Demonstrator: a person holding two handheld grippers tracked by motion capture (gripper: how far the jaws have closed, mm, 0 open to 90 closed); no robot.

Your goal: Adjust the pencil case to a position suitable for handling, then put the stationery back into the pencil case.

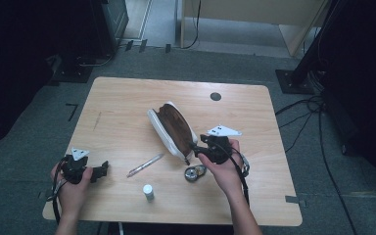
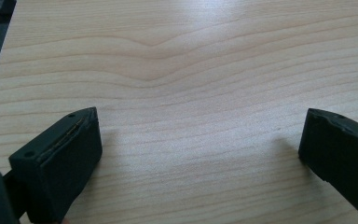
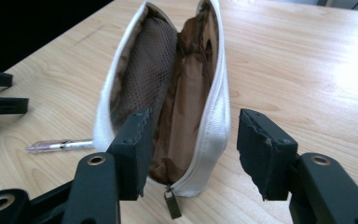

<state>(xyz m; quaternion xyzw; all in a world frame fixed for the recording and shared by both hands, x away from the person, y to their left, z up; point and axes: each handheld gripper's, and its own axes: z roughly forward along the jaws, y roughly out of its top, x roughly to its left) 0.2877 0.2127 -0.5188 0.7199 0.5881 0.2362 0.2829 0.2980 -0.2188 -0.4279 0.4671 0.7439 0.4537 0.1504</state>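
A white pencil case with a brown lining lies unzipped and gaping near the middle of the wooden surface. The right claw is held partly open at its near end, nothing gripped, the zipper pull hanging just below. The left claw is held wide over bare wood. Filling seems due next: the pen would need grasping and carrying into the opening. No writing can be read.

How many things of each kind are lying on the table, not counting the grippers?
Open white pouch: 1
Pen: 1
Small white bottle: 1
Small round metal thing, too small to tell what: 1
Total: 4
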